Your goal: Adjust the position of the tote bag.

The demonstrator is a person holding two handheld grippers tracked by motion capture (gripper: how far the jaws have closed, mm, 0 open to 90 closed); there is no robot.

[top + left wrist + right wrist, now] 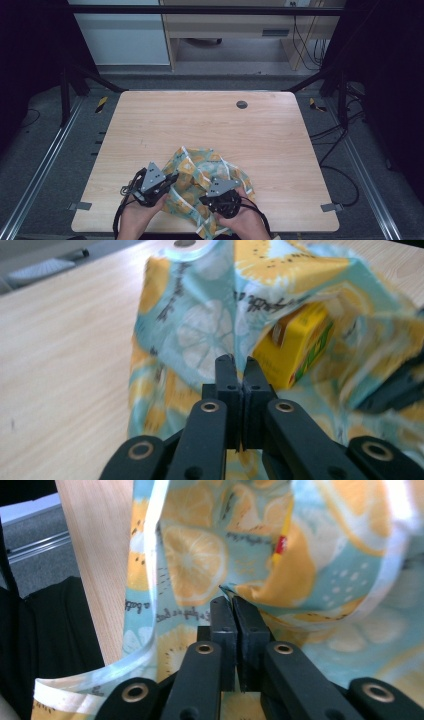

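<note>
Hands low at table's near edge, left claw and right claw clenched on lemon-print bag.

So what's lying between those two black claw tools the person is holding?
In the high view, only bunched lemon-print cloth bag lies between the left gripper and the right gripper. The left gripper view shows a yellow carton inside it.

— Left gripper: black body, grey three-cornered plate on top, black cable looping back past the wrist.
— Right gripper: same build, same plate and cable.
— Up close: matte black jaws, brass-ringed pivot holes, small screw heads.
— Bare forearms, no sleeves.
</note>
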